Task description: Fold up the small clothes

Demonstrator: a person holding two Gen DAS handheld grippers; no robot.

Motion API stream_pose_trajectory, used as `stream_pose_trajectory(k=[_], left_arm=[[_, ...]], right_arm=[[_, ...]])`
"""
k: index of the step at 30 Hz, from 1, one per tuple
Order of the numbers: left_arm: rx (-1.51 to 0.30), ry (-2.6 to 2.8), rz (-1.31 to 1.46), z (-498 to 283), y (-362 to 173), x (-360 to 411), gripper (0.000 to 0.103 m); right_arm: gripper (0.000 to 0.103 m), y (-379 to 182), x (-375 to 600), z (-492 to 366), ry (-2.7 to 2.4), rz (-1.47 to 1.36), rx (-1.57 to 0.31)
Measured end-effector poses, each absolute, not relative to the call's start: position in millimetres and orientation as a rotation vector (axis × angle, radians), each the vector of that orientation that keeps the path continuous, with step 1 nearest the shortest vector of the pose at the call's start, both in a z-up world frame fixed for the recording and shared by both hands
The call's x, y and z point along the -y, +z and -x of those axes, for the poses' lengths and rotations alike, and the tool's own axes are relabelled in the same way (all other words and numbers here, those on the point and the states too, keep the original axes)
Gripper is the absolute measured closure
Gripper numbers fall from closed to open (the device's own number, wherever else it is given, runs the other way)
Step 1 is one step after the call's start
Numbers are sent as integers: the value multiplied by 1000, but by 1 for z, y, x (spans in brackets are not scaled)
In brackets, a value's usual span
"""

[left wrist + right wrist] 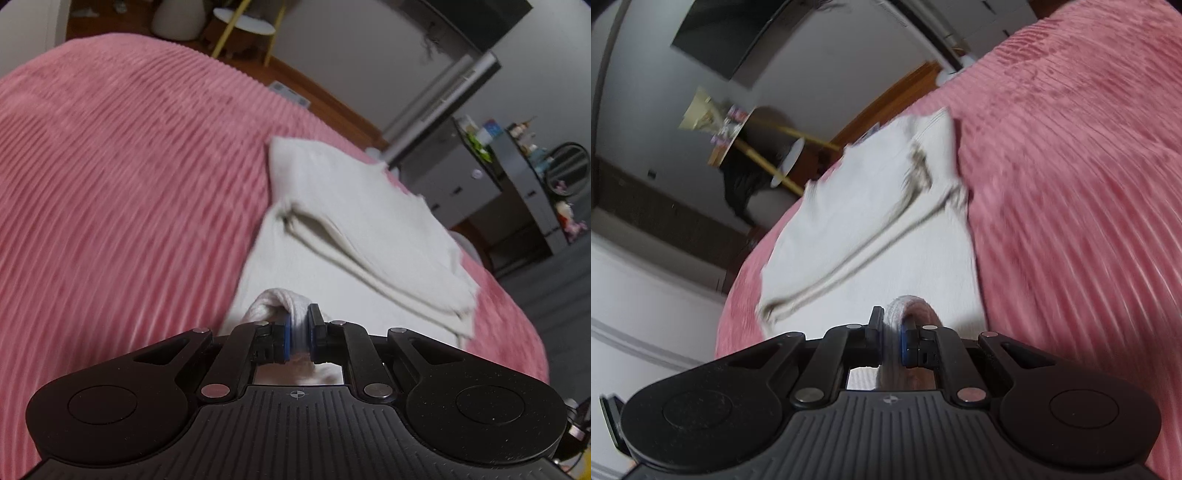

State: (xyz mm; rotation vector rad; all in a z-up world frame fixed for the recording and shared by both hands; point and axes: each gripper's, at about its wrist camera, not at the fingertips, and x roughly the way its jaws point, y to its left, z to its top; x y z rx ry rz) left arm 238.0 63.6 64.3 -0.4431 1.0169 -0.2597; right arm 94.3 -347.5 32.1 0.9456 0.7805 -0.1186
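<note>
A cream-white small garment lies partly folded on a pink ribbed blanket. My left gripper is shut on a ribbed hem of the garment at its near edge. In the right wrist view the same garment stretches away from me on the pink blanket. My right gripper is shut on another part of the ribbed hem. Both views are motion-blurred. The cloth below the jaws is hidden.
The blanket's edge drops off beyond the garment. Grey drawers and shelves stand at the right in the left wrist view. A yellow-legged side table and a wooden floor lie past the bed in the right wrist view.
</note>
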Motion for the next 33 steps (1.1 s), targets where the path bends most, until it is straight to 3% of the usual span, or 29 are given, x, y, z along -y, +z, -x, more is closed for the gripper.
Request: stream_pose_trajectory(k=[4,7,9,11,12,16,22,23,27,30,33], left_arm=[[-1016,-206,400,-276,44,-50,88],[-927,-183,399,-280,42,-53,61],[-863,-225,382,-276,42,-57,35],[-845,-308,319,-270,37,-55,22],[-852,-343,286,-267,32,-53,20],[-904,-349,175,-260,7,-39,20],[-899,-328,155,-269,-4,-29,23],[-895,-321,151,-274,-4,-27,27],[-938,-315,144,-288,-7,-20,65],[-943,-311,116,-286,-9,-18,83],[-944,-326,142,-284,-9,-23,86]], right_arm=[[92,10,367,-132,-169,-934,-778],[76,5,377,-145,-226,-868,-769],[62,12,378,-142,-230,-764,-730],[58,18,372,-138,-166,-648,-710],[56,19,365,-137,-123,-573,-721],[56,8,340,-144,-33,-373,-778],[58,-4,326,-164,-34,-360,-805],[61,-4,325,-166,-38,-360,-809],[95,-3,322,-171,-34,-328,-807],[95,-5,324,-173,-26,-311,-805],[88,-4,325,-174,-28,-301,-794]])
